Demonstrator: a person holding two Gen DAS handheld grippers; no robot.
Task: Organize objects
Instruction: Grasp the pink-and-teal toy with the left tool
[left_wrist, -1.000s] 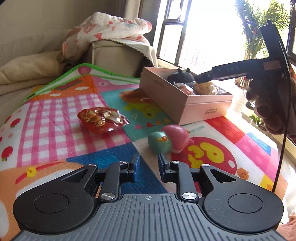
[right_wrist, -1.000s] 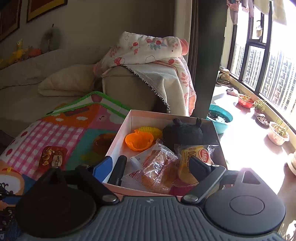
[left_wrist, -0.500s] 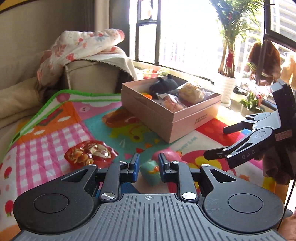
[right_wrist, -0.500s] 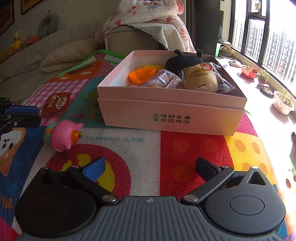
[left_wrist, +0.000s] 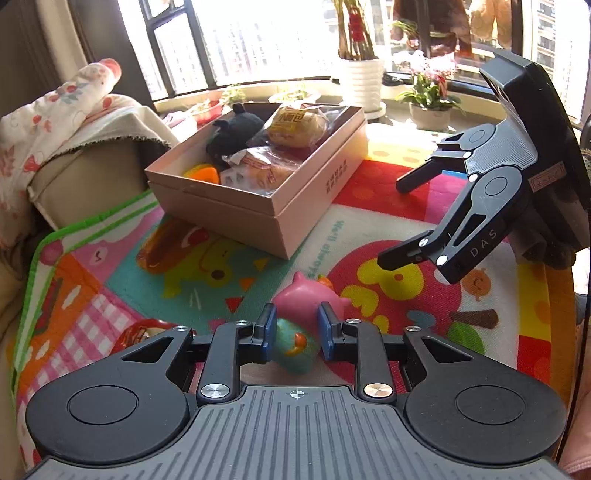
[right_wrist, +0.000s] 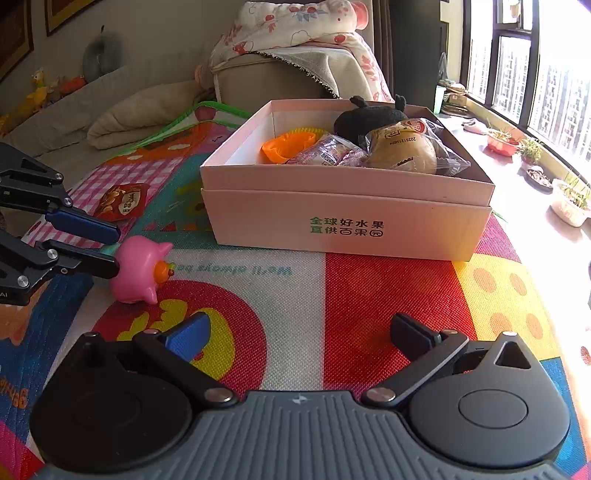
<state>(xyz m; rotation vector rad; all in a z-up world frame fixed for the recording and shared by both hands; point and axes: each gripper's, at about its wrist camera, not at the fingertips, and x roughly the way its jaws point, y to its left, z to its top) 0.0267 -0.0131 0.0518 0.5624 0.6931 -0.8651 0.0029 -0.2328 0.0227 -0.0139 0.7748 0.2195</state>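
Observation:
A green duck toy and a pink pig toy lie together on the colourful play mat. My left gripper is narrowly open with its blue-padded fingers on either side of the green toy, not clamped. The pink pig shows in the right wrist view with the left gripper's fingers beside it. A pink cardboard box holds a black plush, an orange cup, and wrapped buns. My right gripper is wide open and empty above the mat, also seen in the left wrist view.
A red snack packet lies on the mat left of the box; its edge shows in the left wrist view. A sofa arm with a floral blanket stands behind the box. Potted plants line the sunny window sill.
My left gripper has moved forward and turned toward the window, bringing its fingers around the green toy. My right gripper has pulled back from over the box to low above the mat.

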